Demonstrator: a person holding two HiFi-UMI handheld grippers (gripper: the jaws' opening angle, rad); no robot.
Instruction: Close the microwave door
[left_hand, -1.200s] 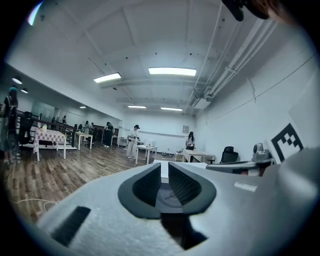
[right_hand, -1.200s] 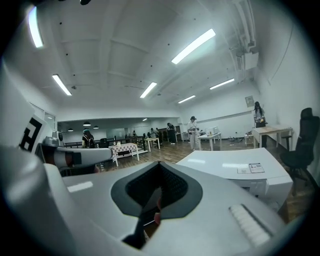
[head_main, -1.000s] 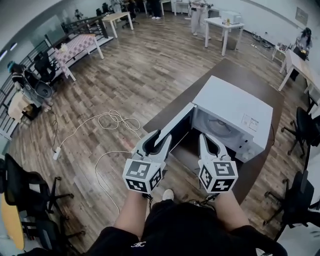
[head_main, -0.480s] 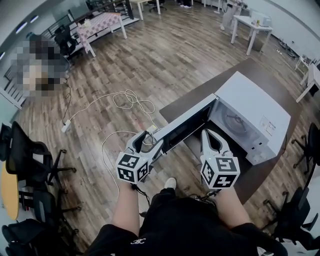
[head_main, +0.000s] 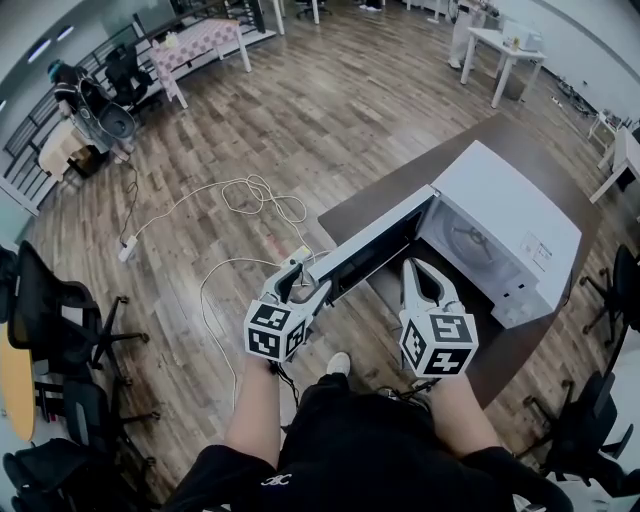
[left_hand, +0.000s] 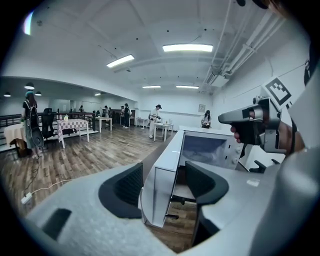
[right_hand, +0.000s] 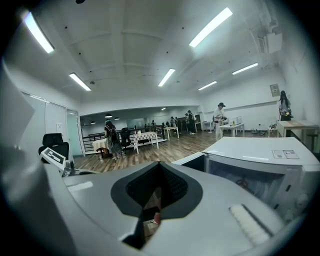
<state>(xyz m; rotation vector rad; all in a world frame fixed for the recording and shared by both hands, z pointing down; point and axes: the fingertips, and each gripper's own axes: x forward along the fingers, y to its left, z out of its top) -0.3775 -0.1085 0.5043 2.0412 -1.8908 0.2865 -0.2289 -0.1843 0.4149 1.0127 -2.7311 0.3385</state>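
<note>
The room was a large open hall with a wood-plank floor (head_main: 300, 110), a white cable (head_main: 225, 195) looping across it left of centre in the head view. A dark brown worktop (head_main: 400, 190) ran diagonally through the right half of that view, and the white microwave (head_main: 510, 215) sat on it right of centre. Its door (head_main: 375, 245) stood swung fully out, reaching toward the lower middle of the frame, with the cavity and glass turntable exposed.

The left gripper (head_main: 308, 280) sat at the door's free end. In the left gripper view the door's white edge stood upright between the wide-set jaws, which were closing, but neither pad pressed on it yet. The right gripper (head_main: 418, 275) hovered just in front of the open cavity with its jaws drawn together on nothing.

The step in hand looked like taking contact with the door's outer edge. The next move probably called for swinging that edge round toward the cavity until it latched, with the right gripper clear of the opening first.

The door looked flat, white-framed and dark-paned.
</note>
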